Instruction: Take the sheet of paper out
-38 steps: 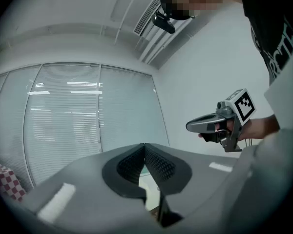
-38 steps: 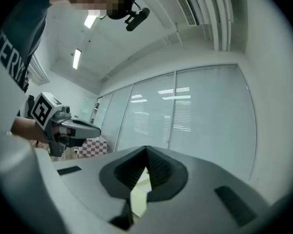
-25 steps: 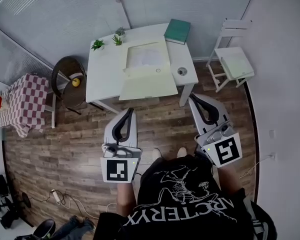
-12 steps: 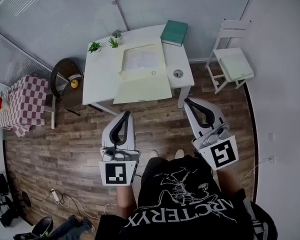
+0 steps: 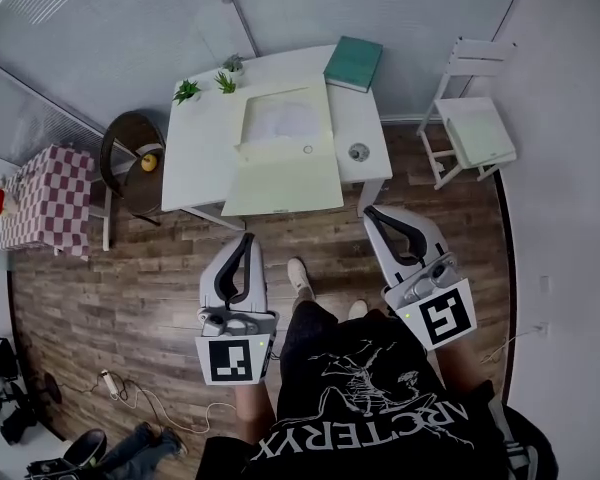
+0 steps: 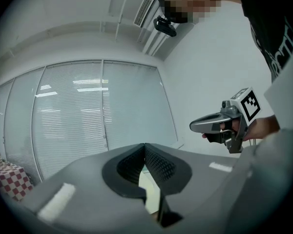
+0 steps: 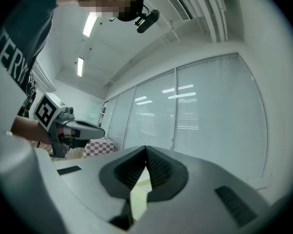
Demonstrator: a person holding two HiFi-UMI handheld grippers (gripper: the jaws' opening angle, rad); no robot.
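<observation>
A pale yellow folder (image 5: 285,180) lies open on the white table (image 5: 202,153), its front flap hanging over the near edge. A white sheet of paper (image 5: 283,118) rests in its far half. Both grippers hover over the wooden floor, short of the table. My left gripper (image 5: 246,238) is shut and empty; its tips meet in the left gripper view (image 6: 144,145). My right gripper (image 5: 372,211) is also shut with nothing in it, seen in the right gripper view (image 7: 146,149). Each gripper view shows the other gripper off to its side.
A green book (image 5: 353,63) lies at the table's far right corner, two small plants (image 5: 187,90) at its far left, a small round object (image 5: 358,152) right of the folder. A white chair (image 5: 475,128) stands right, a brown chair (image 5: 135,153) and checkered table (image 5: 45,203) left.
Both grippers have sunk and drawn back toward the body, still shut. A shoe has stepped forward between them.
</observation>
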